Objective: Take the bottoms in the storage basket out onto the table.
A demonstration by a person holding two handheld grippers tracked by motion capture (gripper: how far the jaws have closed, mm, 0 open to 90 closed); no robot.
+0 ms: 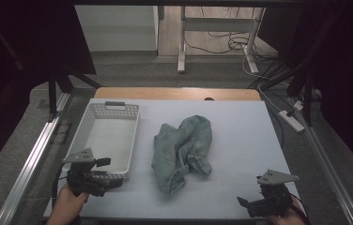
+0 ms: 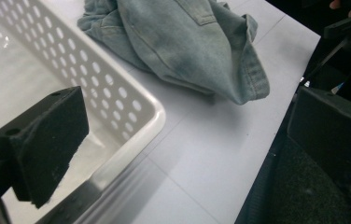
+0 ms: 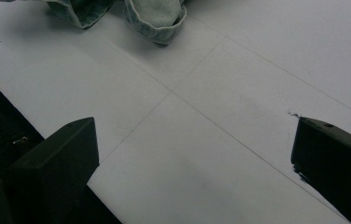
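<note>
A crumpled pale-blue denim garment (image 1: 182,151) lies in the middle of the white table (image 1: 240,140). To its left stands a white perforated basket (image 1: 100,111), nothing in it. My left gripper (image 1: 104,182) is held at the basket's near corner, open. In the left gripper view, the basket's corner (image 2: 152,116) sits between the wide-apart jaws of the left gripper (image 2: 187,140), with the denim (image 2: 187,46) beyond it. My right gripper (image 1: 252,204) hovers at the table's near right corner, open. In the right gripper view, the right gripper (image 3: 197,163) has bare table between its jaws and a denim hem (image 3: 157,18) ahead.
A wooden strip (image 1: 177,93) edges the table's far side. Metal rails (image 1: 29,161) run along both sides. Beyond are desk legs (image 1: 182,42), floor cables (image 1: 233,44) and a power strip (image 1: 291,119) at the right. Open table surface lies right of the garment.
</note>
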